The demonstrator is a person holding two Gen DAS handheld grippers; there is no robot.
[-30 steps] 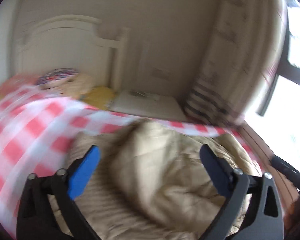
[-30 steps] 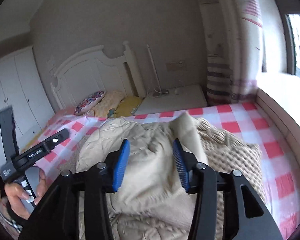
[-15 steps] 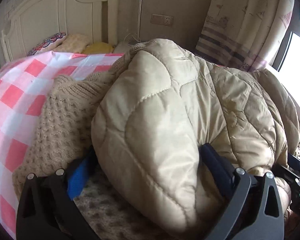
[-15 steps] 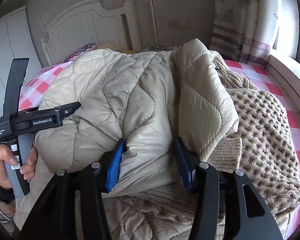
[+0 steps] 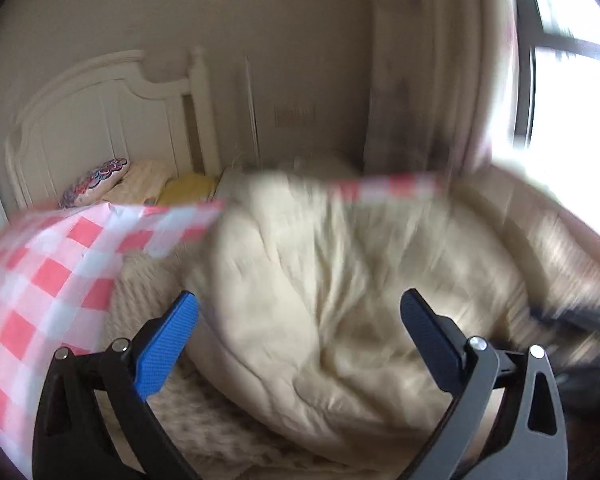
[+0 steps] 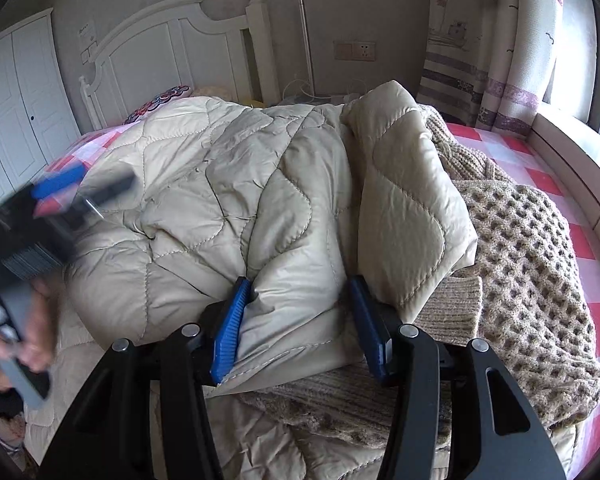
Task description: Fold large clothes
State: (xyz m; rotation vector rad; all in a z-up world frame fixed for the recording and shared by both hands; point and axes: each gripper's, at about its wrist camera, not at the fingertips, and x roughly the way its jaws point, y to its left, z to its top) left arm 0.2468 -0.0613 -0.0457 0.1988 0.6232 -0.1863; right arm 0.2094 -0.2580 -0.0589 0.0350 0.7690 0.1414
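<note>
No bins or baskets here, just a puffy beige quilted jacket (image 6: 260, 184) heaped on the red-and-white checked bedsheet (image 6: 548, 176), lying over a tan waffle-knit sweater (image 6: 528, 248). Right gripper (image 6: 300, 312) pinches a jacket fold; left gripper (image 5: 300, 336) gapes empty above it.

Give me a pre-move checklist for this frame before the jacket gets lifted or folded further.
1. Right gripper on the jacket: ok, a fold of its edge sits between the pads.
2. Grip firm: cannot tell; the jaws stand partly apart around the bulge.
3. Left gripper empty: ok, jaws wide open above the jacket, nothing between them.
4. Left view sharp enough to aim: not ok, badly blurred.
5. Jacket free of the sweater: not ok, it lies across the sweater and a cuff shows beneath it.
6. Checked sheet free beside the pile: ok.
</note>
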